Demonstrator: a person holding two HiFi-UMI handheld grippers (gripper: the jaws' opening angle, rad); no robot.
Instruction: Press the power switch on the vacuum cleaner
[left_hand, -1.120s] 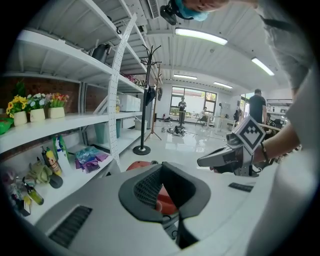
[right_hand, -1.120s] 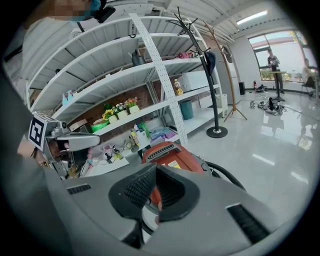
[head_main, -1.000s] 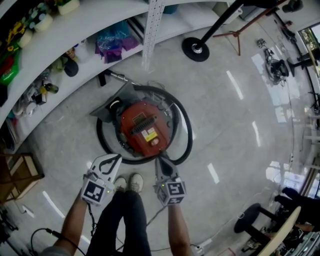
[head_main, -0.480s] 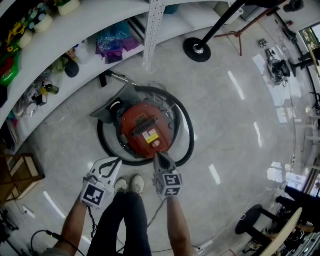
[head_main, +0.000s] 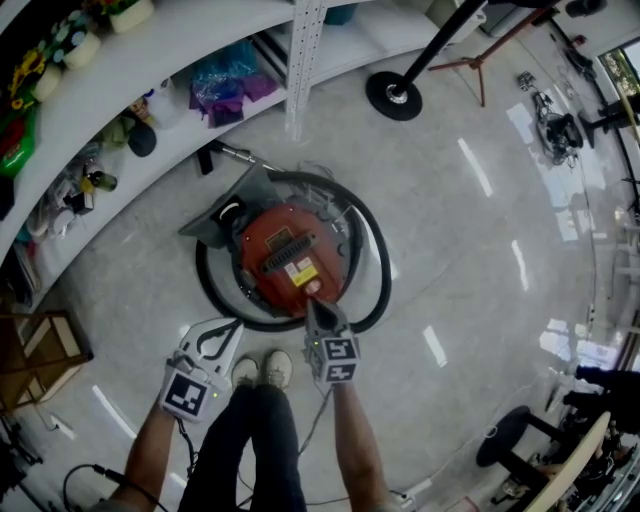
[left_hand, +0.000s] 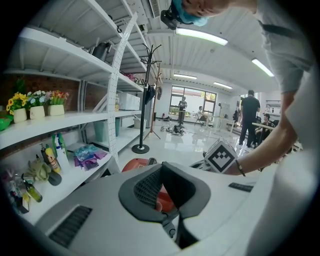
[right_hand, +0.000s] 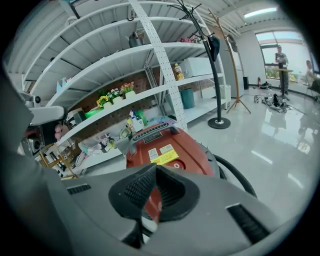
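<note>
A round red vacuum cleaner (head_main: 288, 258) sits on the floor by my feet, its black hose (head_main: 372, 262) coiled around it. A small round switch (head_main: 312, 287) lies on its near edge, just past a yellow label. My right gripper (head_main: 311, 301) is shut, with its tip at that switch; I cannot tell whether they touch. In the right gripper view the red body (right_hand: 167, 149) fills the space beyond the closed right gripper (right_hand: 154, 169), and the round switch (right_hand: 176, 165) is just right of the tip. My left gripper (head_main: 236, 323) hangs shut and empty, left of the vacuum (left_hand: 134, 164).
White shelving (head_main: 150, 60) with clutter curves along the far left. A coat stand's black base (head_main: 392, 96) stands beyond the vacuum. A wooden crate (head_main: 42, 350) sits at the left, and the person's shoes (head_main: 258, 368) are just behind the hose. People stand far off in the room.
My right gripper has moved forward, from short of the hose to the vacuum's near edge by the switch. The left gripper has hardly shifted.
</note>
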